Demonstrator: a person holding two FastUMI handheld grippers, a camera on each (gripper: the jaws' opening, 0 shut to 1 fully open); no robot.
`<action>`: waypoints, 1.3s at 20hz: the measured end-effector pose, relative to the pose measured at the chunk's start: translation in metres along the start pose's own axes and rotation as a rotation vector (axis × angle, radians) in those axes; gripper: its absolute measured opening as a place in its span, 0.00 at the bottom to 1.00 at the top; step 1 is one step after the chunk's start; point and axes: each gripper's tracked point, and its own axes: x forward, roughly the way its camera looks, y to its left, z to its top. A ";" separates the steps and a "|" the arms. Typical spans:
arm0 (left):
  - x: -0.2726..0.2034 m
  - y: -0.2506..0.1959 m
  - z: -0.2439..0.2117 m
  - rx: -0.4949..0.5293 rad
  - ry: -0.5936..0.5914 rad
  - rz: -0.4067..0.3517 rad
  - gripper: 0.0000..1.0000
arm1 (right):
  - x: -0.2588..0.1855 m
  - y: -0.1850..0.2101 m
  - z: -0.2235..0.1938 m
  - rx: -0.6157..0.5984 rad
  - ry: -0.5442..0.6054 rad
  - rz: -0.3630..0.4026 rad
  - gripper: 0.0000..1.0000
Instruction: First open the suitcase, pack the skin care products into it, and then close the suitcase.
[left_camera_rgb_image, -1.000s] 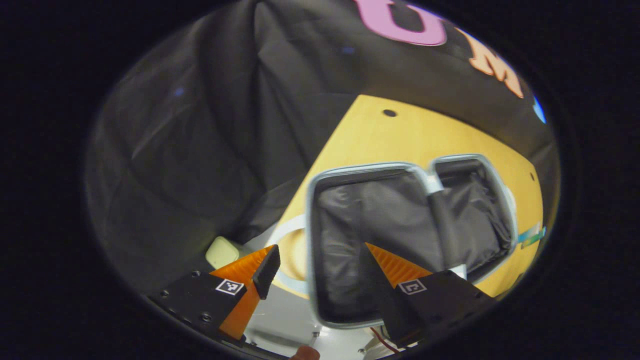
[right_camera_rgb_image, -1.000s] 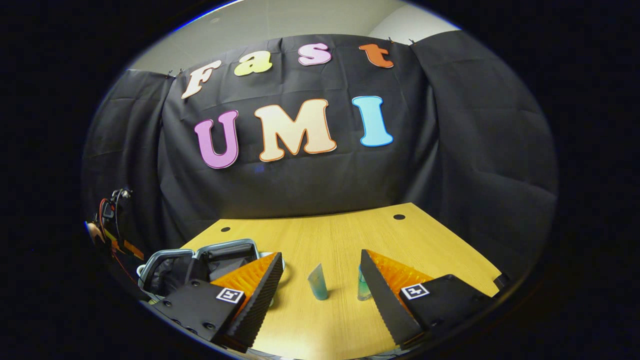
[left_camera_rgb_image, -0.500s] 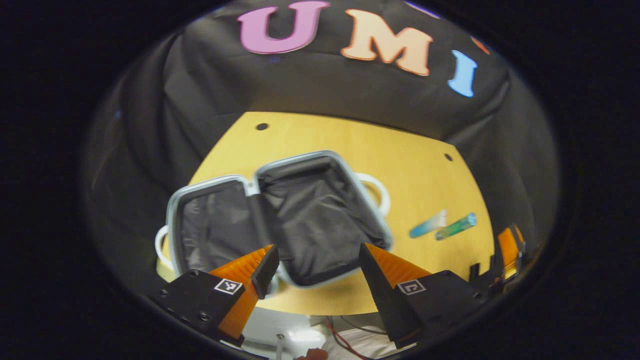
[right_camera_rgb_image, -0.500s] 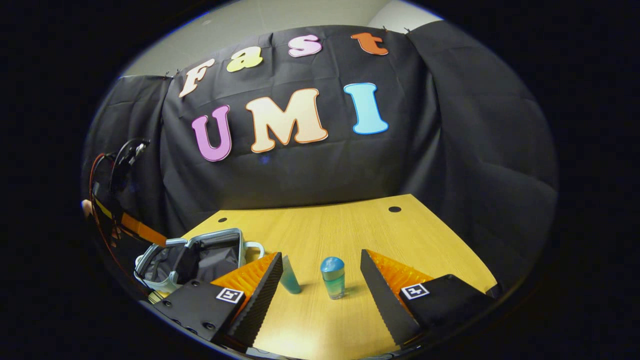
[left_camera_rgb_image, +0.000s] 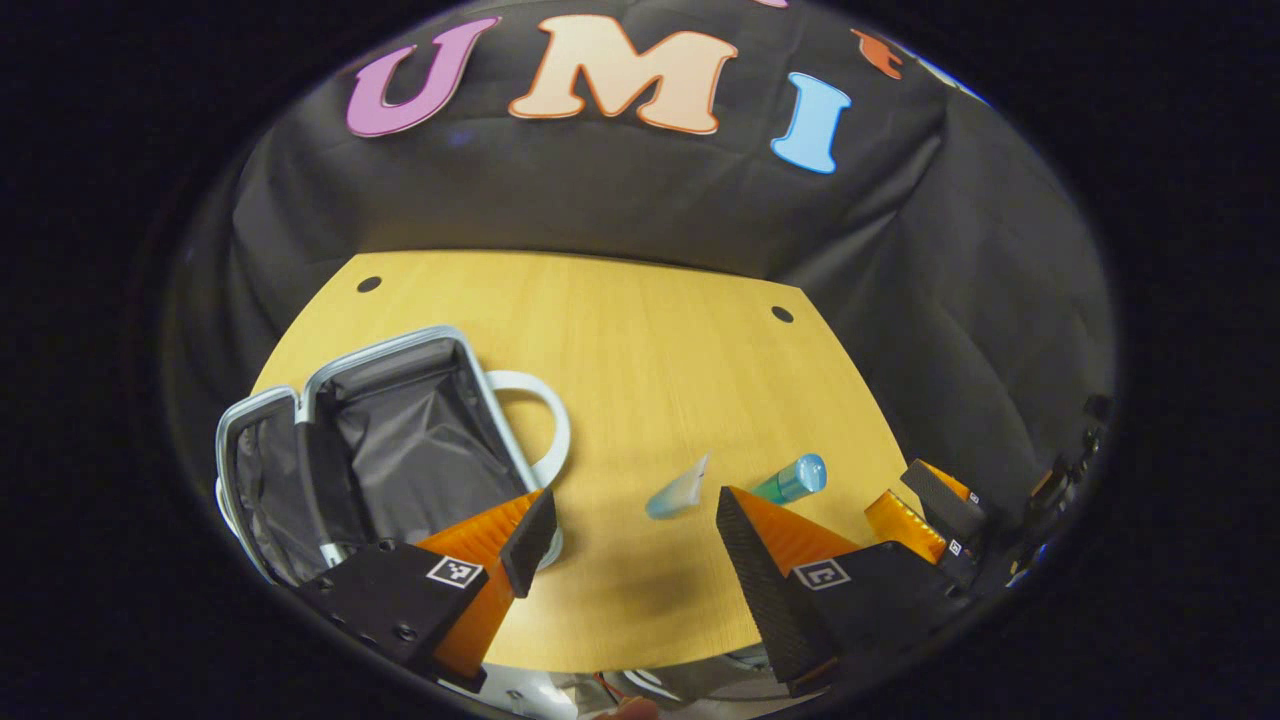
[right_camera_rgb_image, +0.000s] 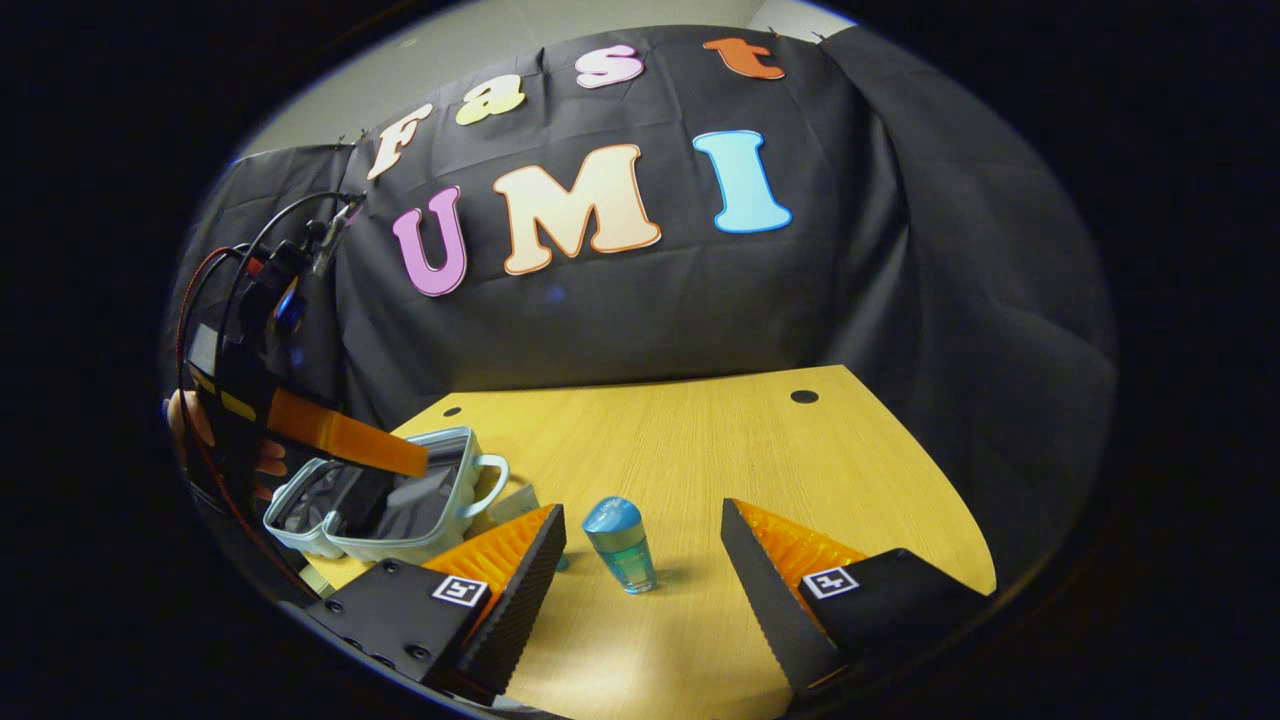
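Wooden table (right_camera_rgb_image: 700, 450), unlabelled bottle (right_camera_rgb_image: 620, 545), open suitcase (left_camera_rgb_image: 380, 440)

Tube (right_camera_rgb_image: 520, 497) half behind claw finger

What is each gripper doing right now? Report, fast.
Left gripper: open, holding nothing.
Right gripper: open, empty, blue bottle standing between its fingers.

wooden table (right_camera_rgb_image: 700, 450), black cloth wall (right_camera_rgb_image: 930, 300)
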 end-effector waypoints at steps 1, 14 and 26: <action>0.017 -0.004 -0.002 0.025 -0.023 0.008 0.96 | 0.003 -0.003 -0.004 0.005 0.007 0.001 0.98; 0.131 -0.025 -0.051 0.055 -0.071 0.008 0.76 | 0.017 -0.030 -0.041 0.016 0.063 -0.017 0.98; 0.140 -0.024 -0.052 -0.039 -0.097 -0.024 0.17 | 0.047 -0.003 -0.067 -0.067 0.127 0.087 0.98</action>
